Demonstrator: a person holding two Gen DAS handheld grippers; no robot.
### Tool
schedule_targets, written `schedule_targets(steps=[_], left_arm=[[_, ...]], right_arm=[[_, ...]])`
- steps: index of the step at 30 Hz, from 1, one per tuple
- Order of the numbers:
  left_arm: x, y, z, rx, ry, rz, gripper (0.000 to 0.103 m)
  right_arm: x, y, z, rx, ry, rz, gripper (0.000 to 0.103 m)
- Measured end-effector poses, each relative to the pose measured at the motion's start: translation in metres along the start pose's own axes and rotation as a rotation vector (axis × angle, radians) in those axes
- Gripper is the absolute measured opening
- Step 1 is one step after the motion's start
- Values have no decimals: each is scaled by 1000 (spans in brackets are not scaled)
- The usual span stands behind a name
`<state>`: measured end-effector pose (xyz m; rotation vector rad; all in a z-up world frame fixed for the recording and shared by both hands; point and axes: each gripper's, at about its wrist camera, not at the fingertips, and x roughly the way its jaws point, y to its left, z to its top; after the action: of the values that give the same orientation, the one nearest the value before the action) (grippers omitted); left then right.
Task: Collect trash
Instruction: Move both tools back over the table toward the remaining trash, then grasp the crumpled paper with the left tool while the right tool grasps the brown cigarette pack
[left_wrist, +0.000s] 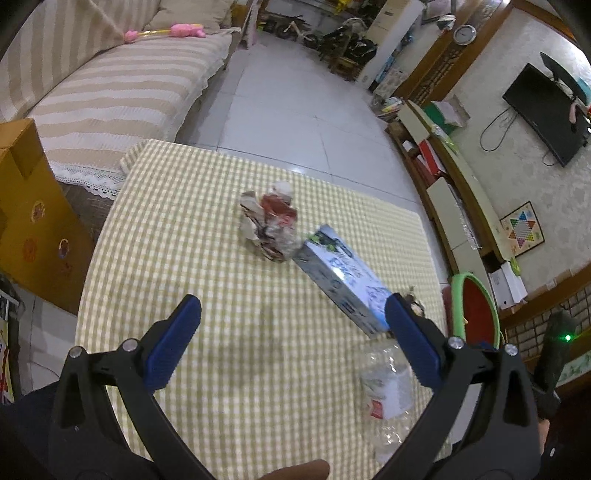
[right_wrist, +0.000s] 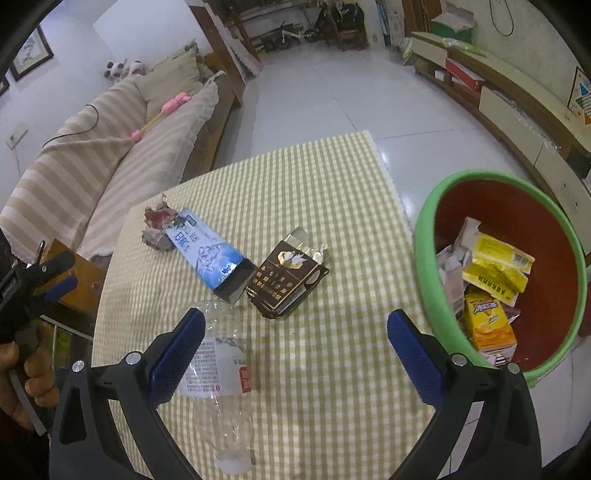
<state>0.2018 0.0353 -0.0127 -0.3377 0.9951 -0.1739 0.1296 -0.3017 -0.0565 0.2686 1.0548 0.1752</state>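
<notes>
Both grippers, left (left_wrist: 291, 339) and right (right_wrist: 295, 347), spread wide, nothing held. Nearest: crushed clear bottle (right_wrist: 218, 365). Then brown pack (right_wrist: 286, 282), blue-white carton (right_wrist: 210, 254), crumpled wrapper wad (left_wrist: 267, 223) farthest. Bin (right_wrist: 428, 236) beside table already has several cartons. Roughly halfway, I'd guess.

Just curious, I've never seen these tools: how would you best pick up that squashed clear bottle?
Probably across the crushed bottle's labelled middle, from above, with the open right gripper. It lies flat on the checked tablecloth, so the fingers can straddle its narrow width.
</notes>
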Motion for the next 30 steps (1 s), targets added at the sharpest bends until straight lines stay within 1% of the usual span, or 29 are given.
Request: schedule_targets(steps=[6, 7, 9, 11, 16, 20, 28, 29, 30], left_arm=[[28, 10, 17, 3, 32, 17, 97], [31, 11, 20, 5, 34, 17, 97], [40, 13, 25, 16, 41, 22, 97], [48, 16, 30, 21, 46, 25, 97], [67, 23, 39, 19, 65, 25, 97], [77, 27, 42, 22, 76, 19, 97], [93, 32, 45, 27, 100, 10, 97], [94, 31, 46, 29, 101, 9, 97], [96, 30, 46, 32, 103, 10, 97]], right_arm=[[22, 4, 4, 10, 37, -15, 94], [25, 5, 6, 13, 43, -16, 93], [35, 5, 8, 14, 67, -23, 87], [46, 6, 9, 23, 89, -25, 83], [71, 1, 10, 111, 139, -1, 82], [84, -1, 12, 172, 157, 18, 82], [96, 13, 21, 157, 133, -58, 82], [97, 16, 22, 132, 133, -80, 81], [98, 18, 22, 114, 133, -100, 77]])
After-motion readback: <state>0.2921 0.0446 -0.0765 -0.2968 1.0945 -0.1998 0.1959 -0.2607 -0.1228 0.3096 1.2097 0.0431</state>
